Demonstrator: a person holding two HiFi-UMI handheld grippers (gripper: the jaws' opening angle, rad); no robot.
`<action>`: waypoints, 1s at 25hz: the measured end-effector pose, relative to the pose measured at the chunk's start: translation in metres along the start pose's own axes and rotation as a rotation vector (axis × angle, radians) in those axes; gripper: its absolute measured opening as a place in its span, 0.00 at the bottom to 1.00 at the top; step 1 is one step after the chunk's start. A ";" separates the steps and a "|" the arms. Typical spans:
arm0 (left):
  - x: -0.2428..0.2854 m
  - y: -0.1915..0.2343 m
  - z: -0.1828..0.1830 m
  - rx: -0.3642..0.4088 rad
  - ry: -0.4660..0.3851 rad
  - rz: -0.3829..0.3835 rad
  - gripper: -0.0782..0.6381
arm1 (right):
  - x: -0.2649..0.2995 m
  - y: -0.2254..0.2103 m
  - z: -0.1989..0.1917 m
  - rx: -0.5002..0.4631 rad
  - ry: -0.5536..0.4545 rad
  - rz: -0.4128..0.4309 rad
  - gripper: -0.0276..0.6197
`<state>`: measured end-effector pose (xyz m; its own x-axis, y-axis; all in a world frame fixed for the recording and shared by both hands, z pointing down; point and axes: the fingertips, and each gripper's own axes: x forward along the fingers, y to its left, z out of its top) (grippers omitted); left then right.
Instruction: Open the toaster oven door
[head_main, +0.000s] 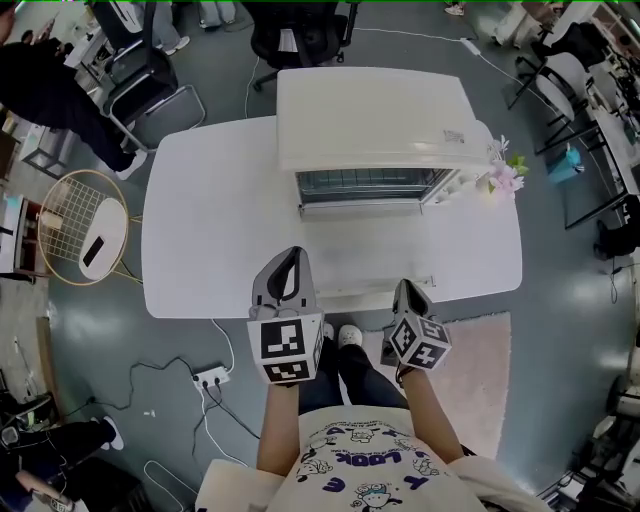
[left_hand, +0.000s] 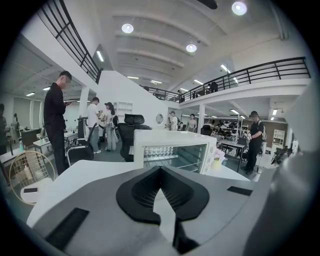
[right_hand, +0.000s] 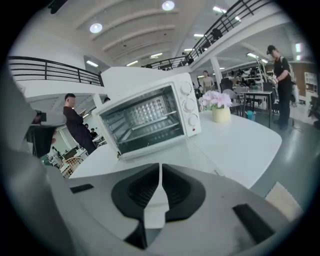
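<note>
Head view: toaster oven (head_main: 375, 115) sits at the far side of the white table (head_main: 200, 230). Its door (head_main: 372, 292) is dropped flat toward me and the rack inside is exposed. I see the left gripper (head_main: 290, 262) and right gripper (head_main: 408, 290) at the near table edge, well short of the oven, with flowers (head_main: 500, 180) just beside the oven's right side.

Left gripper view: jaws together, nothing between them. Oven is straight ahead across bare tabletop.

Right gripper view: jaws together, empty. Oven is ahead-left, with the open door lying on the table in front of it.
</note>
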<state>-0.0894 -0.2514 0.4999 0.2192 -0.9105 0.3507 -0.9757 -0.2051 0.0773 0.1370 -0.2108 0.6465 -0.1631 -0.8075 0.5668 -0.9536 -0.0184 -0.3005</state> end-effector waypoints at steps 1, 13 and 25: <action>-0.001 0.000 0.004 0.001 -0.008 0.000 0.12 | -0.002 0.002 0.011 -0.009 -0.025 0.005 0.06; -0.013 0.005 0.048 0.019 -0.100 0.024 0.12 | -0.025 0.026 0.126 -0.195 -0.279 0.008 0.04; -0.027 0.014 0.091 0.045 -0.182 0.063 0.12 | -0.062 0.067 0.215 -0.314 -0.479 0.074 0.04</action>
<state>-0.1085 -0.2620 0.4064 0.1582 -0.9711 0.1787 -0.9873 -0.1576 0.0176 0.1375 -0.2888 0.4260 -0.1694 -0.9782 0.1199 -0.9853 0.1654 -0.0429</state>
